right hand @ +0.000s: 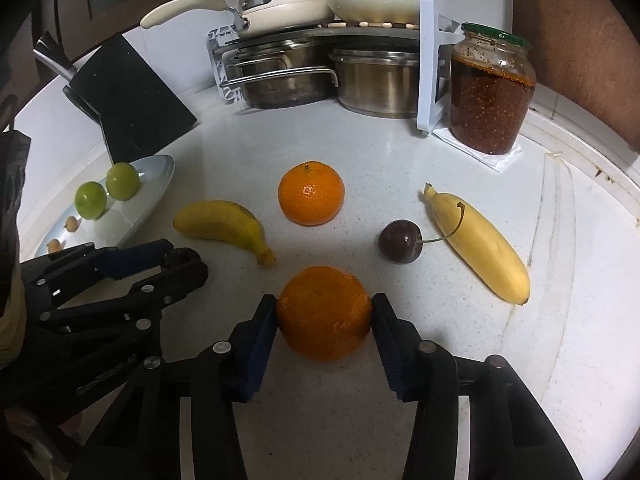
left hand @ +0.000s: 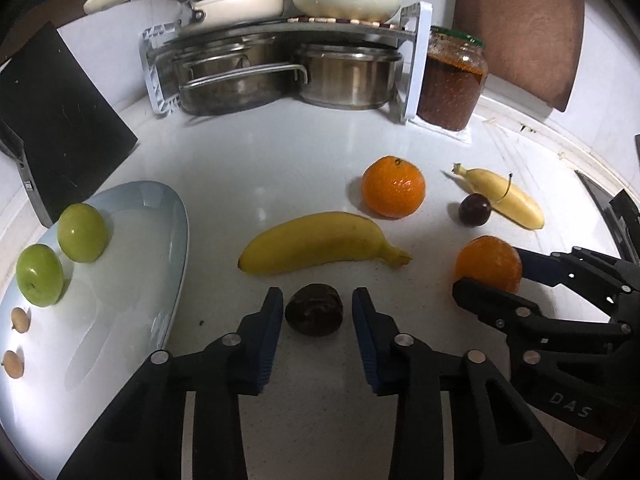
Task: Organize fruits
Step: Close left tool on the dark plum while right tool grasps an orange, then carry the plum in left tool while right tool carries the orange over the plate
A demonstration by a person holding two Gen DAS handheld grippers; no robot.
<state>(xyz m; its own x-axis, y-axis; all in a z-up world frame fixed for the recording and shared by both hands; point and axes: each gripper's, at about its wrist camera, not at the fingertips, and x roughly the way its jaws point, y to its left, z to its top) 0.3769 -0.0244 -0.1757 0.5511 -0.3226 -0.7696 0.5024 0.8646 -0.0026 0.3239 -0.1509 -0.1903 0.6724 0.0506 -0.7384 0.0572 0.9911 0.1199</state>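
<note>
Orange (right hand: 324, 312) pinched by right hand-held gripper (right hand: 325, 322) — left hand-held gripper (left hand: 316, 314) agape, seemingly untouching.

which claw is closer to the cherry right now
Right. The right claw brackets the near orange, and the cherry lies just beyond it to the right. The left claw is around a dark brown fruit, further from the cherry.

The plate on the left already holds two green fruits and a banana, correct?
No. In the left wrist view the plate holds two green fruits and two small tan ones; both bananas lie on the counter.
</note>
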